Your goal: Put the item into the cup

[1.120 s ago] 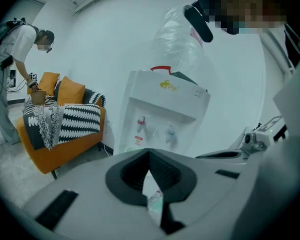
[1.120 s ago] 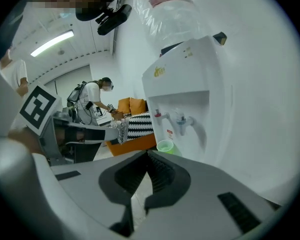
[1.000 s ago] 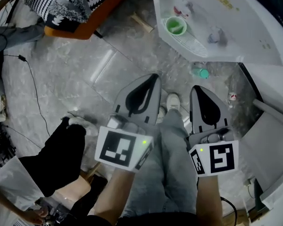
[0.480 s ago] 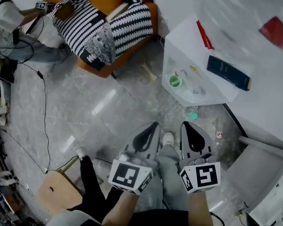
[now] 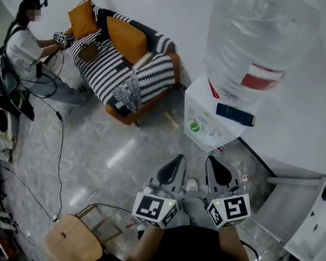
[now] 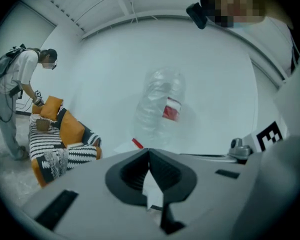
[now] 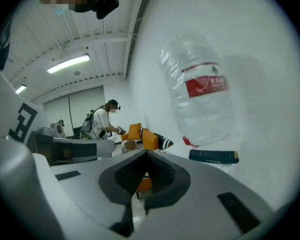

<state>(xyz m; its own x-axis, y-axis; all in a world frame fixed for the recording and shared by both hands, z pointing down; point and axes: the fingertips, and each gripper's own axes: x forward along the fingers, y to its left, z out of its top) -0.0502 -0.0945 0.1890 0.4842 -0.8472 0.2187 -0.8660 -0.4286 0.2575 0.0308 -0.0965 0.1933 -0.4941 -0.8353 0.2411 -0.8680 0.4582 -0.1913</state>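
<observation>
A small green cup (image 5: 194, 126) stands on the shelf of a white water dispenser (image 5: 206, 110), beside a few tiny items too small to tell apart. Both grippers are held low and close together, well short of the dispenser. My left gripper (image 5: 177, 158) is shut with nothing in it, and the left gripper view shows its jaws (image 6: 149, 152) pressed together. My right gripper (image 5: 210, 159) is also shut and empty, with its jaws (image 7: 146, 154) meeting in the right gripper view. Neither touches the cup.
A large clear water bottle (image 5: 261, 37) tops the dispenser, with a dark blue book (image 5: 235, 115) lying beside it. A striped sofa with orange cushions (image 5: 125, 64) stands behind, a person (image 5: 27, 42) at its left end. A wooden chair (image 5: 70, 243) is bottom left, and grey furniture (image 5: 293, 200) at right.
The head view has swung up and back: the dispenser and cup now look smaller and farther off, and the sofa and a person have come into view. Both grippers stay shut.
</observation>
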